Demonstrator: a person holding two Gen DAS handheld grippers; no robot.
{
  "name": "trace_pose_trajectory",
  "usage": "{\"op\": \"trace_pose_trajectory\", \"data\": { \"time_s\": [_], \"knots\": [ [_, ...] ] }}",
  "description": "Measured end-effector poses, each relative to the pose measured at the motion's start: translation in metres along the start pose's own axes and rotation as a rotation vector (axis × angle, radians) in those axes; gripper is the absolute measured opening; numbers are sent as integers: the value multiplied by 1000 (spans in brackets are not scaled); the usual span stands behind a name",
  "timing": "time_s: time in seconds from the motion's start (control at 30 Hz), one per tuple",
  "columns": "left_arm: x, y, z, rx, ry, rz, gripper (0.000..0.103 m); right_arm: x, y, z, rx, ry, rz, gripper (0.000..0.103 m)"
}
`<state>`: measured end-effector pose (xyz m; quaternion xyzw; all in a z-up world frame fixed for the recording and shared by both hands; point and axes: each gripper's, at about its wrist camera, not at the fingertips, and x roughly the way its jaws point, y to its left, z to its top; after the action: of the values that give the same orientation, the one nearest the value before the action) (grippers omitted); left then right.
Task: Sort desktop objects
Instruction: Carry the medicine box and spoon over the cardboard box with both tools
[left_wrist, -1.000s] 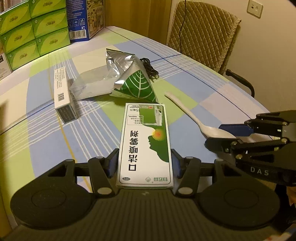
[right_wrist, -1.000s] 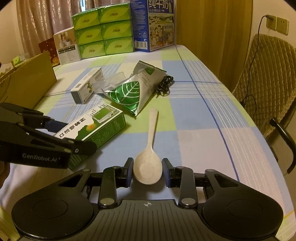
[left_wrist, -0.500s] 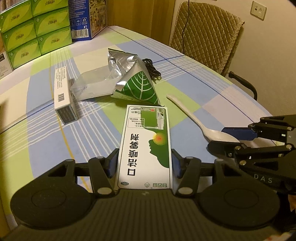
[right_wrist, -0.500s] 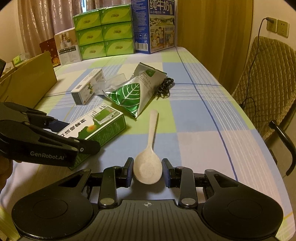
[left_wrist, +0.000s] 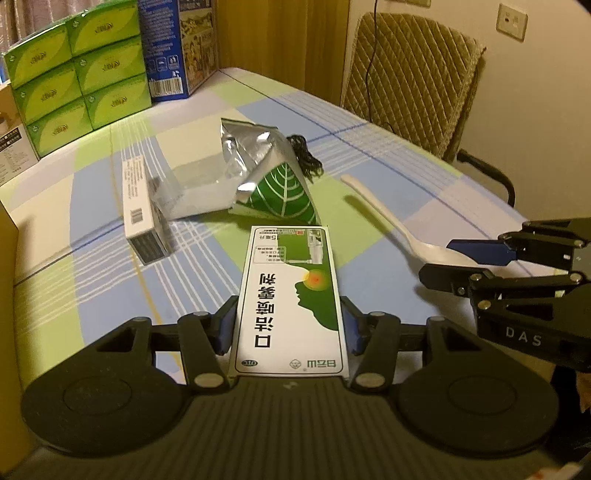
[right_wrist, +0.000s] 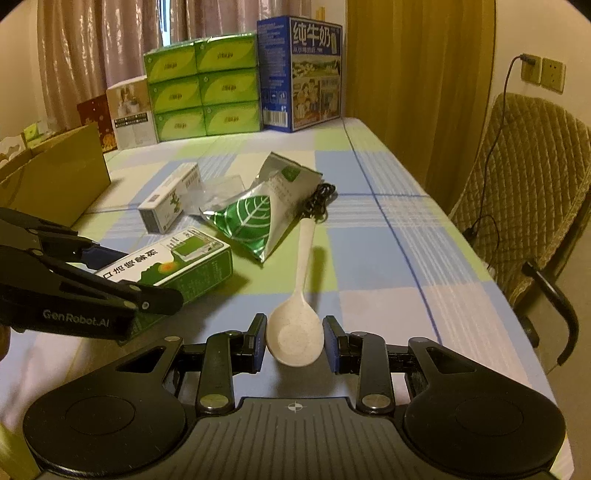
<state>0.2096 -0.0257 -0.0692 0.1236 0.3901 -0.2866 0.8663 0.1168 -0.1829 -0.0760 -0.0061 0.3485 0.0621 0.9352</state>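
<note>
My left gripper (left_wrist: 289, 325) is shut on a green and white box (left_wrist: 290, 295) and holds it above the checked tablecloth; the box also shows in the right wrist view (right_wrist: 173, 264). My right gripper (right_wrist: 294, 341) is shut on the bowl of a white spoon (right_wrist: 297, 325), lifted off the cloth, its handle pointing away. The spoon shows in the left wrist view (left_wrist: 388, 218) between the right gripper's fingers (left_wrist: 476, 251). A silver and green leaf pouch (left_wrist: 273, 177), a small white box (left_wrist: 138, 206) and a black cable (left_wrist: 304, 157) lie further back.
A cardboard box (right_wrist: 48, 177) stands open at the left. Stacked green tissue boxes (right_wrist: 201, 85) and a blue milk carton (right_wrist: 299, 74) stand at the table's far end. A padded chair (right_wrist: 528, 192) is beside the right edge. A clear plastic bag (left_wrist: 195, 188) lies by the pouch.
Both grippers have risen with their loads: the green and white box and the spoon sit higher above the cloth, and the spoon's shadow now falls apart from it.
</note>
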Motion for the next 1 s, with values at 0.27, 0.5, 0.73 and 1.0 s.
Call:
{"op": "trace_pose_trajectory", "data": {
  "time_s": [0.27,0.5,0.73,1.0],
  "knots": [
    [-19,-1,10,14,-44,17,50,-16,3,7,-11,-33,6,29],
    [-53,7,14,-30,-81,51,50,-41,15,26,-49,-85,23,29],
    [-110,21,19,-63,-130,118,50,-69,46,52,-91,-147,98,29],
    [-181,58,12,-129,-175,239,50,-86,113,80,-169,-198,248,29]
  ]
}}
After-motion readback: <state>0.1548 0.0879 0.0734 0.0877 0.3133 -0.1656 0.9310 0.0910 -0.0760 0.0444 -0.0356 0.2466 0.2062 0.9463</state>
